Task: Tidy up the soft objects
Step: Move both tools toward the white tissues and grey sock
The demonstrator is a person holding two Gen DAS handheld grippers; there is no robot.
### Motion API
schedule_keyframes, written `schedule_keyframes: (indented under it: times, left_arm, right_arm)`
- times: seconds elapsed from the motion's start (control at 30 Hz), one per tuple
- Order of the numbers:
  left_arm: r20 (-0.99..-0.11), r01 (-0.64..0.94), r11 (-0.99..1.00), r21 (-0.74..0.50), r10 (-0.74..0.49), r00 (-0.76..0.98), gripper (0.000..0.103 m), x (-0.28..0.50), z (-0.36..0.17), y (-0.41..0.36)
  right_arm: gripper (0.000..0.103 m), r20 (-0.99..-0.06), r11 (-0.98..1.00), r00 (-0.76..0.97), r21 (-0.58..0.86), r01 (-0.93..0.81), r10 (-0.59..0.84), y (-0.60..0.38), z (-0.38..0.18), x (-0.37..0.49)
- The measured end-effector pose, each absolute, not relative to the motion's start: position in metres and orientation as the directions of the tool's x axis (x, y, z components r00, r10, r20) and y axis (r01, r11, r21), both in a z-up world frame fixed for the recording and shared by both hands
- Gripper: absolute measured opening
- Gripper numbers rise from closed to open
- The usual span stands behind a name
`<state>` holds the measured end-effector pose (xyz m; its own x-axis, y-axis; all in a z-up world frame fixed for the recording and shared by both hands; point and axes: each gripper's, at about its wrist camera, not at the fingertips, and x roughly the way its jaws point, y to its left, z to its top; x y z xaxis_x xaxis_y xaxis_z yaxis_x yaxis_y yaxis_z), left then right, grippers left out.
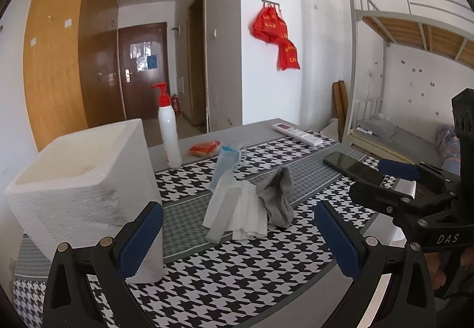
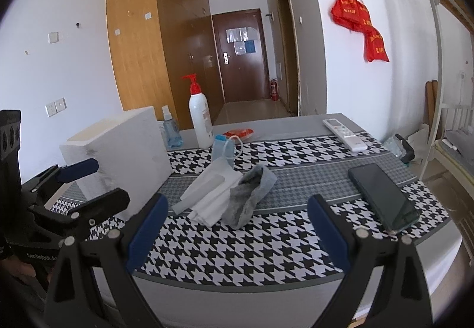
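With the left gripper (image 1: 237, 236) and right gripper (image 2: 237, 230) both spread wide and empty, the limp, light grey sock (image 2: 250, 194), lying mid-table against the white tissues (image 2: 207, 194), should be pinched at its bunched upper fold.

Grey sock (image 1: 277, 197), crumpled, lies mid-table on houndstooth cloth (image 1: 237, 277), touching white tissue stack (image 1: 237, 214) at its left. Blue face mask (image 1: 226, 163), folded, just behind tissues. White foam box (image 1: 80, 189), open-topped, upright, left of pile.
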<state>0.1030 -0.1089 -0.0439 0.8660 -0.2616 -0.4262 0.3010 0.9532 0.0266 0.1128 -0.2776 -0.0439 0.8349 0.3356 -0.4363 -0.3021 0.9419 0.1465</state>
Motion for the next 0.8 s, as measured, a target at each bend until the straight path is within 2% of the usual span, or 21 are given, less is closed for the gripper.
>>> schedule_keyframes:
  times: [0.57, 0.77, 0.8]
  left_arm:
    - [-0.503, 0.321, 0.947, 0.018, -0.269, 0.821, 0.102, 0.129, -0.06, -0.12]
    - [-0.535, 0.314, 0.949, 0.013, -0.259, 0.804, 0.096, 0.144, -0.068, -0.121]
    - [-0.543, 0.312, 0.95, 0.016, -0.254, 0.801, 0.092, 0.146, -0.07, -0.122]
  right_arm:
    - [0.097, -0.471, 0.947, 0.822, 0.171, -0.272, 0.321, -0.289, -0.058, 0.136]
    - [0.097, -0.484, 0.951, 0.819, 0.172, -0.257, 0.309, -0.292, -0.063, 0.145]
    - [0.097, -0.487, 0.951, 0.817, 0.173, -0.256, 0.308, -0.293, -0.064, 0.146]
